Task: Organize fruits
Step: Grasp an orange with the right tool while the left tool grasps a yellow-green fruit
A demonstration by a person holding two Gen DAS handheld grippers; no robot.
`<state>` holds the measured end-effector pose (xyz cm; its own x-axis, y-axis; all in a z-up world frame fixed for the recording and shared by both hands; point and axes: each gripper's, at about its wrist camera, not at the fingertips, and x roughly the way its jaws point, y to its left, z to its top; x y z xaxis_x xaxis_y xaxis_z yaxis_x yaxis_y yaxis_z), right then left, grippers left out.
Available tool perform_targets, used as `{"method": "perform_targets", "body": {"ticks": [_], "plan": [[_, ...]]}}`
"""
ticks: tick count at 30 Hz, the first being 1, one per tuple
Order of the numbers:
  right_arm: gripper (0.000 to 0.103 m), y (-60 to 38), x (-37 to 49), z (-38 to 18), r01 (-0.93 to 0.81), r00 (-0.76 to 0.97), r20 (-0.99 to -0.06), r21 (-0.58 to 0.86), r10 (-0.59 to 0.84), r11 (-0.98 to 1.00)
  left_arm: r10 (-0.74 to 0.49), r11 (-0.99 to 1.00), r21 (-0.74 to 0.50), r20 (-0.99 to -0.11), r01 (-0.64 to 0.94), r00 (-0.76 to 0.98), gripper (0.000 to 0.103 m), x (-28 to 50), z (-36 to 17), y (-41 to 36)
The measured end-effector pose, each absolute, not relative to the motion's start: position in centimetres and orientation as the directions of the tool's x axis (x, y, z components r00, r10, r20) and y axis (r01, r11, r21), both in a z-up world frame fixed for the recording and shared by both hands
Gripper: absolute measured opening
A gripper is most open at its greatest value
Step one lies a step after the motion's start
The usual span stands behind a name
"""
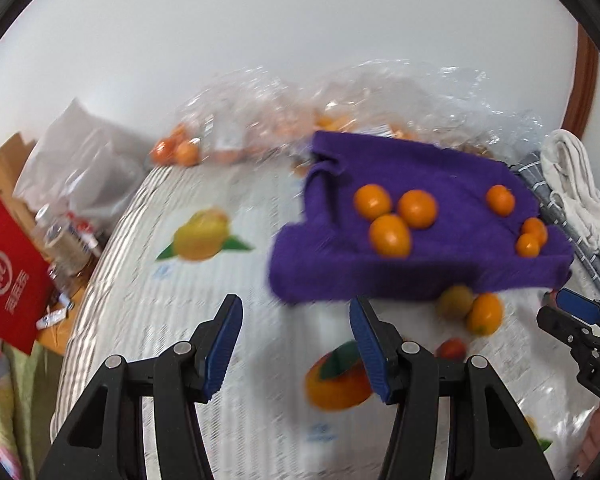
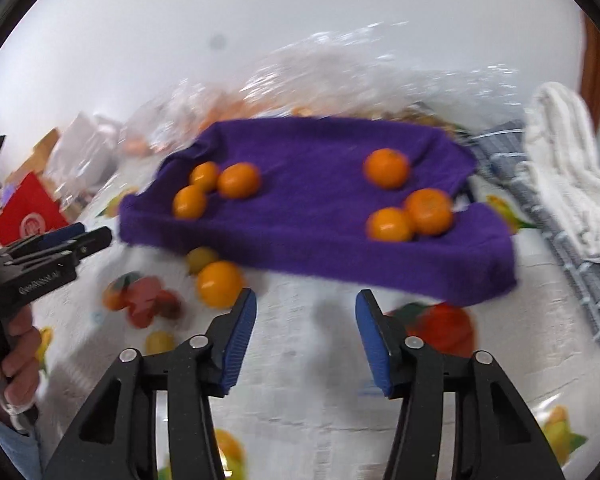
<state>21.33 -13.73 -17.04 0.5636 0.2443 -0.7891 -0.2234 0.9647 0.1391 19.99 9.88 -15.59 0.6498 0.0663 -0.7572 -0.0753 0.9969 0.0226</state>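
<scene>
1. 6 small orange citrus fruits (image 2: pixel 386 168) lie on the purple fuzzy cloth (image 2: pixel 308 216), gathered in 2 loose clusters plus a single one.
2. 1 stray orange fruit (image 2: pixel 219 284) sits on the fruit-print plastic-covered worktop (image 2: pixel 312 360), just beside the cloth's near edge, likely next to collect.
3. The left gripper (image 1: pixel 296 344) and right gripper (image 2: pixel 306 340) both hover with jaws apart, holding nothing.
4. A clear crinkled plastic bag (image 1: pixel 380 88) with more fruit lies behind.
</scene>
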Motion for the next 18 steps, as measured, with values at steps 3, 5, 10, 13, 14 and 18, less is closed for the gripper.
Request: {"method": "perform_targets", "body": {"ticks": [3,5,10,13,14,18], "plan": [[0.052,-11.6,21.4,-17.3,-0.270,0.542,-0.792,0.153,0.282,0.951,0.036,0.993,-0.044,-0.781,-0.112,0.623,0.054,19.6,-16.4,11.6],[0.052,-10.3,22.0,-17.8,-0.294,0.526,-0.800,0.150,0.291,0.944,0.003,0.987,-0.094,-0.790,-0.127,0.613,0.054,19.6,-16.4,12.5],[0.049,-8.1,23.6,-19.2,-0.319,0.487,-0.826,0.134,0.283,0.938,-0.031,0.979,-0.149,-0.779,-0.137,0.626,0.054,19.4,-16.3,13.0],[0.039,-7.3,24.0,-20.2,-0.340,0.462,-0.838,0.133,0.289,0.931,-0.031,0.980,-0.147,-0.777,-0.133,0.629,0.054,19.3,-16.3,12.8],[0.035,-7.1,24.0,-20.3,-0.347,0.473,-0.834,0.120,0.284,0.930,-0.041,0.981,-0.150,-0.779,-0.123,0.626,0.054,19.4,-16.4,12.6],[0.035,-7.3,23.4,-20.3,-0.369,0.485,-0.822,0.119,0.300,0.922,-0.086,0.978,-0.182,-0.799,-0.103,0.596,0.054,19.6,-17.1,12.3]]}}
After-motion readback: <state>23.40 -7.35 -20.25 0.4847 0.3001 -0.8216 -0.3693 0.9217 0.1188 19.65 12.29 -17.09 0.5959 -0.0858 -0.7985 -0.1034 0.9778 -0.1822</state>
